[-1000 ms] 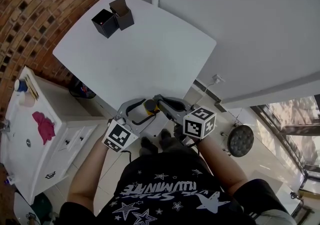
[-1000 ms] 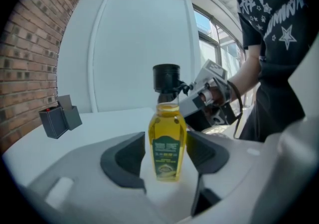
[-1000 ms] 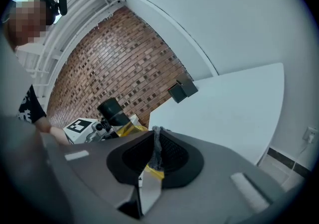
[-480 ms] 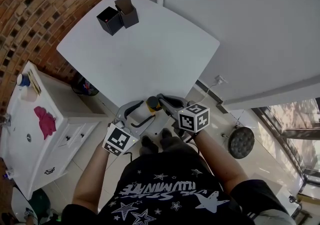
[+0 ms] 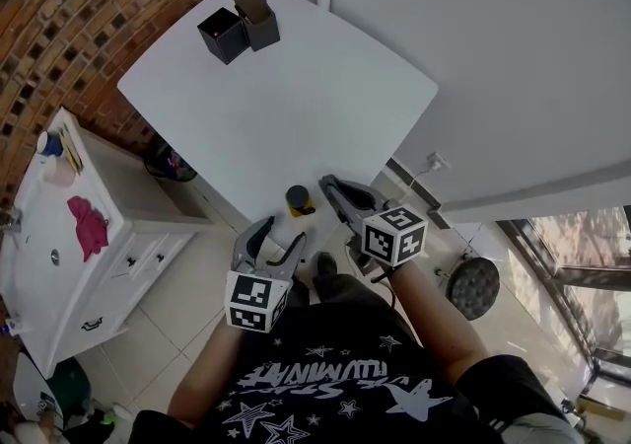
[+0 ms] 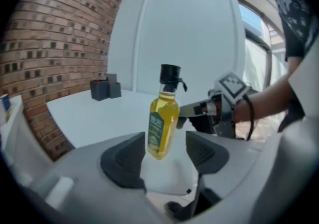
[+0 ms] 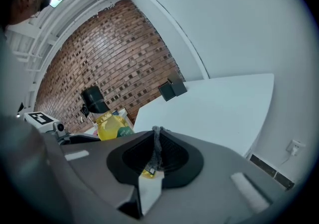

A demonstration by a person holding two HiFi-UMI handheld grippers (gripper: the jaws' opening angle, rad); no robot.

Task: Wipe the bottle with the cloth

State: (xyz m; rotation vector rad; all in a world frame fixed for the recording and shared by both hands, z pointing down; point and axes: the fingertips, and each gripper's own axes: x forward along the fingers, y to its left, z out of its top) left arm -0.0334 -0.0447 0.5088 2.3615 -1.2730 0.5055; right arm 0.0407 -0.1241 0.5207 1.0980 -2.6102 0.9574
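White surface (image 5: 296, 87) beside a brick wall (image 5: 89, 18) carries the bottle (image 5: 299, 200) upright at its near edge, within easy reach; left tongs (image 6: 162, 161) gape released just short of it; right tongs (image 5: 327, 184) clench a thin grey cloth (image 7: 156, 141) — apparently ready to wipe.

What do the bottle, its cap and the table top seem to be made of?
Bottle: clear, glossy plastic or glass, I cannot tell which; yellow liquid shows through. Its cap: black, probably plastic. Table: smooth matte white top, perhaps laminate; no grain shows.
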